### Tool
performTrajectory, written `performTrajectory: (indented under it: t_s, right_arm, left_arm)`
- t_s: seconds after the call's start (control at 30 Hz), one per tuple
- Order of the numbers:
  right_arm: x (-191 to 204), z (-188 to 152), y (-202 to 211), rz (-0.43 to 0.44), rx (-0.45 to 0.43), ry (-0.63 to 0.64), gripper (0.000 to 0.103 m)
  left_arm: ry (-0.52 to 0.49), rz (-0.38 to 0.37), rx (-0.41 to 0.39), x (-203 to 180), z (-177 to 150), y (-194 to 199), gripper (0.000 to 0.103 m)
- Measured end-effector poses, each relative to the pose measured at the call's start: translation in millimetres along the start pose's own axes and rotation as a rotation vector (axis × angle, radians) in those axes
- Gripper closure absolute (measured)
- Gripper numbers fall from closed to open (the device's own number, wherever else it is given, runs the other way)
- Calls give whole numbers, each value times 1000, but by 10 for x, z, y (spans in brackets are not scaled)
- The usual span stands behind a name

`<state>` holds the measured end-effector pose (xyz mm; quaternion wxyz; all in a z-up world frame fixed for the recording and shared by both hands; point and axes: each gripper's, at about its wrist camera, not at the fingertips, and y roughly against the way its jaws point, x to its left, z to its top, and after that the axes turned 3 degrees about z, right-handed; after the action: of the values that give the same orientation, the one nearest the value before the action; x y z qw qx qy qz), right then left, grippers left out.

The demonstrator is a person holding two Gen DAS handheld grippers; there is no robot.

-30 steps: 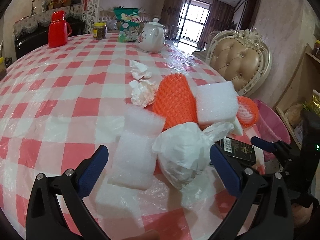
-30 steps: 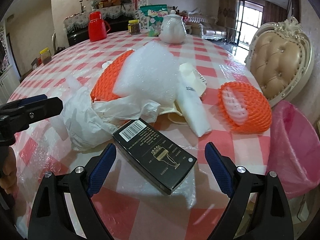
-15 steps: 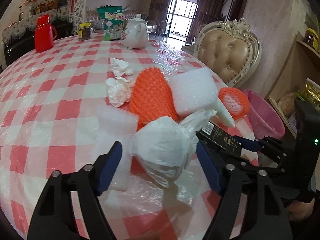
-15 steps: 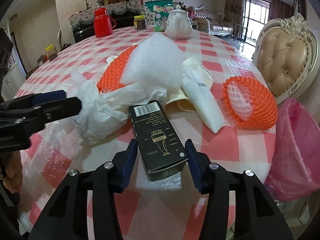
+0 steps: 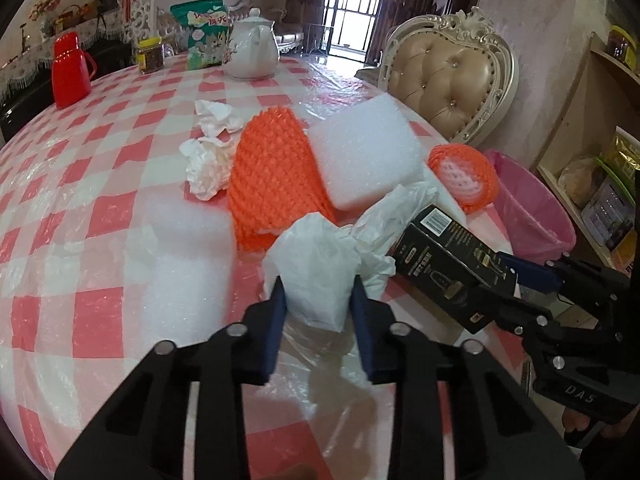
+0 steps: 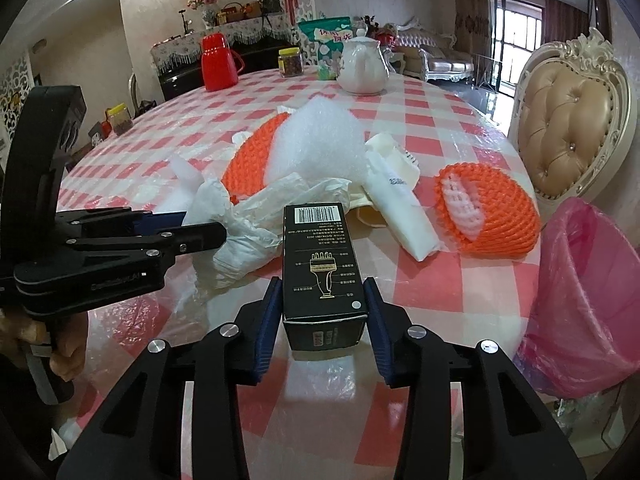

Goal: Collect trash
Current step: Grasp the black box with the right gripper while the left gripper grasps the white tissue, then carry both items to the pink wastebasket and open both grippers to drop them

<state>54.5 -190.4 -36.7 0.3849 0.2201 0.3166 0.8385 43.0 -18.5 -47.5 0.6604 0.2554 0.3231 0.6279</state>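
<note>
A: How do the fingers stand?

B: The left gripper (image 5: 318, 300) has its fingers (image 5: 276, 312) closed to a narrow gap, and they press both sides of a crumpled white plastic bag (image 5: 320, 264), at the lower centre of the left view. The right gripper (image 6: 322, 312) has its blue pads against the two sides of a black box (image 6: 320, 264), so it holds the box by its near end.

A: How do these things look?

B: The bag is thin and wrinkled. The box is long, with a white barcode on the far end and a gold drawing on top. In the left view it sits at the right, tilted.

A: And around them?

B: A table (image 5: 100, 216) with a red and white checked cloth under clear plastic. In the centre lie orange foam net (image 5: 272, 172), a white foam block (image 5: 364, 156) and crumpled tissues (image 5: 208, 160). A pink-lined bin (image 6: 580, 280) stands at the right edge, beside a beige padded chair (image 6: 572, 120). At the upper part are a white teapot (image 6: 362, 68) and a red jug (image 6: 216, 62).
</note>
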Motion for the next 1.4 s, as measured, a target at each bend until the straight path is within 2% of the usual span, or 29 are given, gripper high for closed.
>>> performTrajectory:
  t_s: [0.2,0.47,0.63,0.67,0.73,0.77,0.8,0.87,1.0,1.07,1.1,1.27,1.3,1.4]
  right_arm:
    - [-74,37,181,2,-50,-7,65]
    - [-228,14,320,-3,-88,-41,65]
    - [-335,33,462,-16,-126,-62,65]
    - [-362,36,492,-18,-134,-67,65]
    - [-408,40,557,-26,-149,-72,65]
    - [-441,43,593,-32,-157,-77,65]
    - [-463,45,618,-37,-163,-82,65]
    - [-536,50,691,-53,-181,-95,65]
    - [-714,52,808,-94,-209,-121,65]
    - [-831,40,877,-121,-223,-139,65]
    - [-876,32,905,-131,-227,-147,65]
    - [-1197,2,1034,-188,-251,-193,65]
    - [-1269,-7,1060,-202,-256,-201,65]
    - [-1454,-19,1118,-232,-268,-227,65]
  left_arm:
    - [2,10,-40,-48,58,162,88]
    - [12,21,-60,-100,81,276,98]
    - [-4,28,-63,-163,102,291,96]
    - [-7,27,-53,-181,97,272,92]
    - [-12,22,-43,-207,80,256,73]
    - [-17,32,-37,-231,75,241,49]
    - [-18,37,-35,-241,69,231,31]
    - [-19,35,-25,-262,60,190,31]
    - [-11,78,18,-257,52,37,31]
    - [-15,99,42,-264,37,-34,34]
    - [-11,105,52,-257,26,-59,47]
    - [10,124,69,-220,21,-55,74]
    - [12,125,67,-222,25,-33,78]
    - [22,127,35,-256,60,111,80]
